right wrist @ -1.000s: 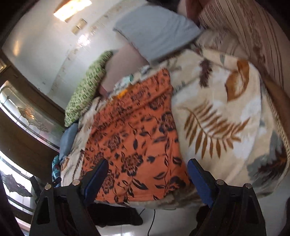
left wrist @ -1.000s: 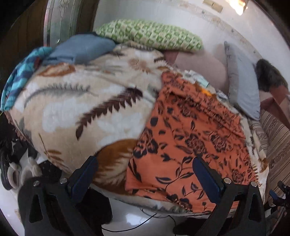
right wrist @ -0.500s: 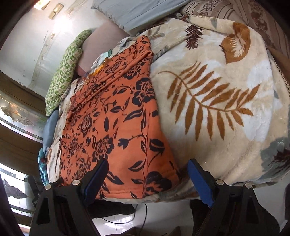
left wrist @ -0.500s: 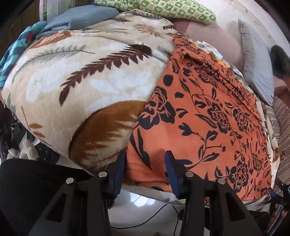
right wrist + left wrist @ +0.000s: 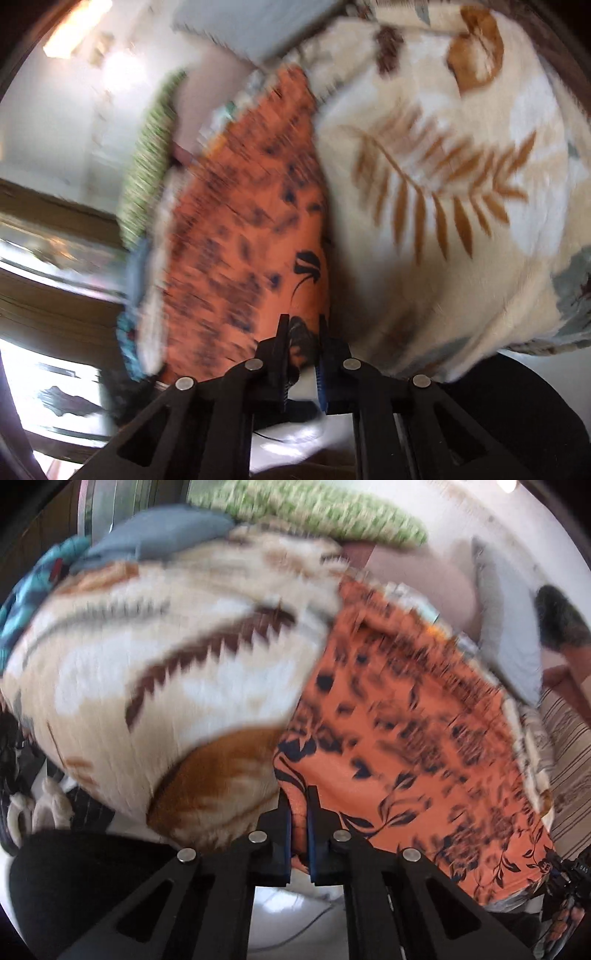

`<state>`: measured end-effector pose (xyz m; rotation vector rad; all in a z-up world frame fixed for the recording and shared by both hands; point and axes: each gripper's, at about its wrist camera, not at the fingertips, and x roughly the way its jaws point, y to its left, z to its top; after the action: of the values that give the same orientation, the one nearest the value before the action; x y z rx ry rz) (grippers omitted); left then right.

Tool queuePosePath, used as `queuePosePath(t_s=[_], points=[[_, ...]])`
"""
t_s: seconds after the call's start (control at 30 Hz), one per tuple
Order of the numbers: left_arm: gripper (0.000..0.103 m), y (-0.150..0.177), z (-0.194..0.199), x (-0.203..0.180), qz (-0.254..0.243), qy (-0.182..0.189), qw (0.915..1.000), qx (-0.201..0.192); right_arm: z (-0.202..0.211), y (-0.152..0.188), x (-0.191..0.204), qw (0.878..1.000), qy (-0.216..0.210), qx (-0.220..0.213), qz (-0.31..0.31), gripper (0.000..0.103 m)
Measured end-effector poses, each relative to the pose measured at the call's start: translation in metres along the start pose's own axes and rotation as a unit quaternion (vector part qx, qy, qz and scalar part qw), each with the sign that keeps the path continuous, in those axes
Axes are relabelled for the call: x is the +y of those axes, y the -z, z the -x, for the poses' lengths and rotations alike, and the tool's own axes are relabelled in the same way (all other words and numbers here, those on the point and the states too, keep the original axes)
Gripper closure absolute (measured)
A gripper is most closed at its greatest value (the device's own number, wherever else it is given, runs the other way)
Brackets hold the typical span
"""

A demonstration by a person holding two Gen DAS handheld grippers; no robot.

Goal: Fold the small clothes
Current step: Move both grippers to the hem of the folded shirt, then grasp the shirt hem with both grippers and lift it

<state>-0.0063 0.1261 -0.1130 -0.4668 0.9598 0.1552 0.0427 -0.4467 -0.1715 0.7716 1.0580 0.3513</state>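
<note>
An orange cloth with a dark floral print (image 5: 406,731) lies spread on a cream leaf-patterned blanket (image 5: 159,679) over a bed. My left gripper (image 5: 298,805) is shut on the cloth's near left corner. In the right wrist view the same orange cloth (image 5: 243,229) runs away from me, and my right gripper (image 5: 302,332) is shut on its near right corner at the bed's edge. Both views are blurred by motion.
A green patterned pillow (image 5: 317,513), a grey pillow (image 5: 506,627) and a blue folded cloth (image 5: 162,535) lie at the bed's far side. The blanket (image 5: 461,177) hangs over the bed's near edge. White floor shows below. A wooden door with glass (image 5: 48,258) stands on the left.
Both grippers have closed from wide open onto the cloth's near corners. The views have shifted and blurred as the grippers lift and move.
</note>
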Motion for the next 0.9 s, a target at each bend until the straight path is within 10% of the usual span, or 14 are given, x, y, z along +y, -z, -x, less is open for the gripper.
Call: queuePosePath(t_s=[0.3, 0.4, 0.63, 0.7, 0.83, 0.9], points=[[0.097, 0.0, -0.012, -0.005, 0.001, -0.004, 0.9999, 0.015, -0.003, -0.008, -0.012, 1.0, 0.011, 0.004, -0.019, 0.086], [0.096, 0.006, -0.018, 0.001, 0.006, -0.009, 0.9994, 0.032, -0.008, -0.006, -0.02, 0.998, 0.045, 0.003, -0.033, 0.027], [0.088, 0.009, -0.026, 0.003, 0.021, -0.013, 0.9985, 0.049, -0.009, -0.012, -0.02, 0.997, 0.076, 0.0, -0.012, 0.021], [0.088, 0.009, -0.026, 0.003, 0.018, -0.013, 0.9985, 0.051, -0.021, -0.011, -0.02, 0.997, 0.074, 0.024, -0.001, 0.024], [0.097, 0.005, -0.021, -0.003, -0.007, -0.013, 0.9992, 0.037, -0.05, 0.001, -0.009, 0.993, 0.068, 0.087, 0.033, 0.089], [0.097, 0.0, -0.018, -0.002, -0.002, -0.004, 0.9994, 0.034, -0.054, 0.001, -0.009, 0.992, 0.064, 0.103, 0.039, 0.093]])
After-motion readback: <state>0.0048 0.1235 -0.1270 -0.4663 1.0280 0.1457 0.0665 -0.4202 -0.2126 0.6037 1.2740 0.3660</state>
